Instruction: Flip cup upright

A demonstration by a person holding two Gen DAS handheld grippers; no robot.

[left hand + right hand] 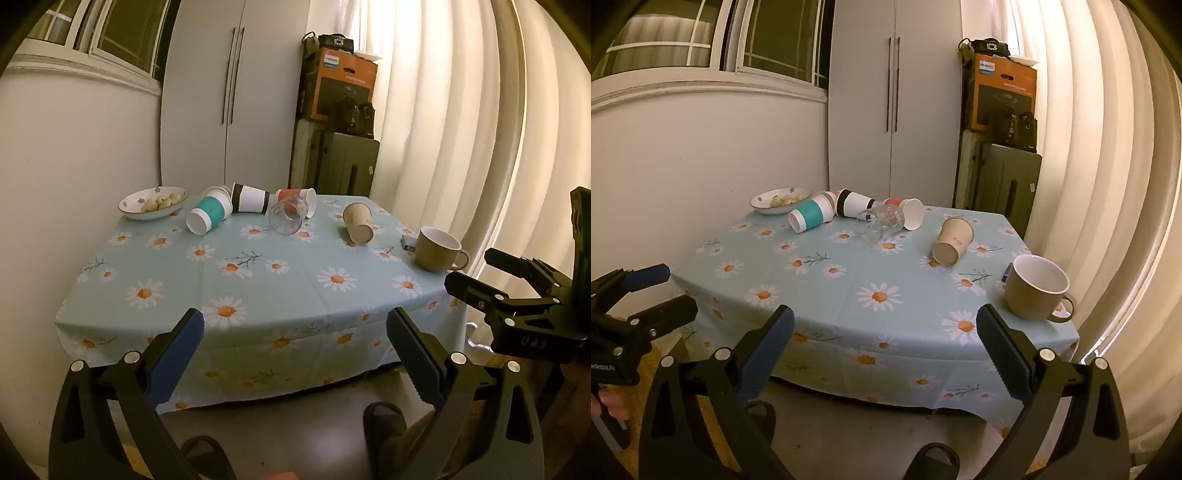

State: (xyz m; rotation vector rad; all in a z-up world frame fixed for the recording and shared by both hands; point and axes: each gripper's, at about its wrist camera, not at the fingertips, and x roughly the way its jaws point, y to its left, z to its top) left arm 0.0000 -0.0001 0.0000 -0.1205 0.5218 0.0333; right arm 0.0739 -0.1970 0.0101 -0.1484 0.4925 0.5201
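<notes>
Several cups lie on their sides at the far part of the table: a teal-banded paper cup [207,216] [810,215], a black-banded one [251,197] [855,203], an orange-banded one [299,195] [908,212], a clear glass [288,216] [882,223] and a beige paper cup [357,223] [953,242]. A tan mug [437,249] [1036,288] stands upright at the right edge. My left gripper [295,332] is open and empty, in front of the table's near edge. My right gripper [885,330] is open and empty, also short of the table.
The table wears a blue daisy cloth [258,280] [849,280]. A bowl of food [153,203] [781,199] sits at the far left. A small dark object [408,242] lies behind the mug. Wall at left, curtain at right, stacked boxes [340,88] behind.
</notes>
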